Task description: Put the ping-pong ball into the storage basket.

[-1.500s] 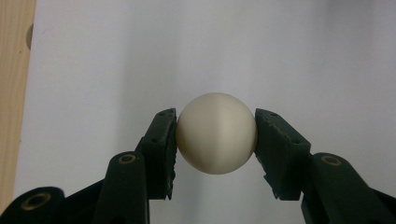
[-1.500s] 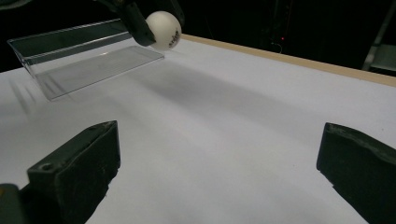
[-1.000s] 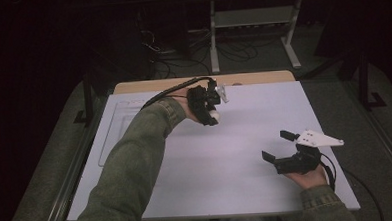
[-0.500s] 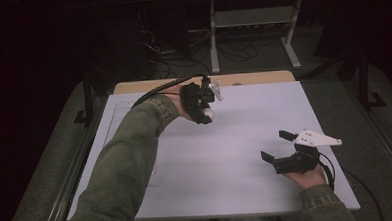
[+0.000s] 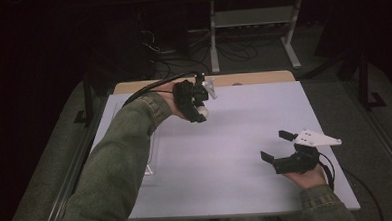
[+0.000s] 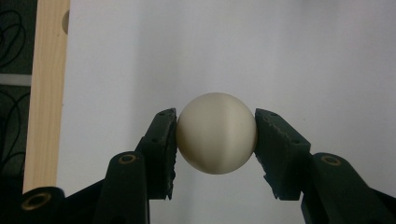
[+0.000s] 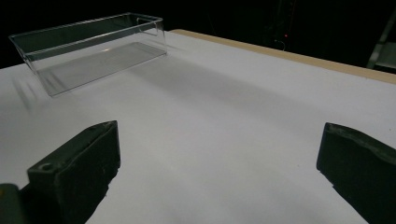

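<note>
Left gripper (image 6: 216, 140) has its two black jaws squeezed onto a small cream ball (image 6: 216, 139), one jaw pressing each side. From above, that left gripper (image 5: 200, 109) is up near the far edge of the table, and the ball (image 5: 202, 110) peeks out as a pale dot under it. A person in a green sleeve (image 5: 116, 164) is holding it, and a black cable (image 5: 148, 90) runs off from it toward the dark side of the room.

Over on the other side, the right gripper (image 5: 277, 146) sits low, near the front right corner. Its jaws are spread wide with nothing between them. It has a grey plate with three corners (image 5: 317, 138) on top.

The table (image 5: 245, 138) has a flat, pale white top. A strip of light wood (image 5: 247, 78) shows along the far edge. A clear plastic box (image 7: 88, 49) sits on the white top, well apart from the right gripper. From above the clear plastic box (image 5: 151, 157) is hard to see, just thin shiny lines by the green sleeve on the left side of the table.

Past the table the room is very dark. A white metal stand (image 5: 252, 23) is at the back, with a tangle of wires (image 5: 156, 47) on the floor near it. The floor (image 5: 354, 113) around the table is grey.
</note>
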